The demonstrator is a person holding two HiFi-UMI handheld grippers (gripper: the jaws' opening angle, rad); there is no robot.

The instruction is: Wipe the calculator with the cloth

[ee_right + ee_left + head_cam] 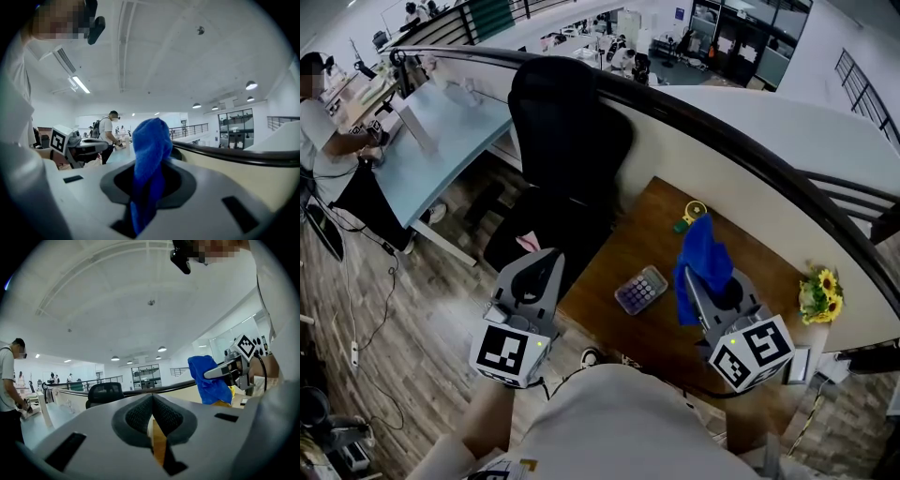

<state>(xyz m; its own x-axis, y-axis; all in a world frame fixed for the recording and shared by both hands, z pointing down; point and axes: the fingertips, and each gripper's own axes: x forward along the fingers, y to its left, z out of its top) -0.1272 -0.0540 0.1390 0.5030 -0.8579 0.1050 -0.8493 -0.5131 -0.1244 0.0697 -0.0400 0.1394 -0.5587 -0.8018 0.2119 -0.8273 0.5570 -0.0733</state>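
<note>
The calculator point(641, 289) lies flat on the brown wooden table point(628, 234), near its front left part. My right gripper point(697, 279) is held above the table to the calculator's right, shut on a blue cloth point(703, 258) that bunches up and out of its jaws. The right gripper view shows the cloth point(150, 150) pinched in that gripper point(149, 187) and pointing toward the ceiling. My left gripper point(546, 261) hovers left of the table edge, shut and holding nothing. From its own view point(151, 401) the jaws meet, with the cloth point(210, 380) to the right.
A black office chair point(567, 141) stands behind the table's left corner. Yellow flowers point(822, 291) sit at the table's right end, and a small yellow and green item point(692, 214) lies at the back. A curved white wall with a dark rail point(750, 141) borders the table. A person point(323, 122) works far left.
</note>
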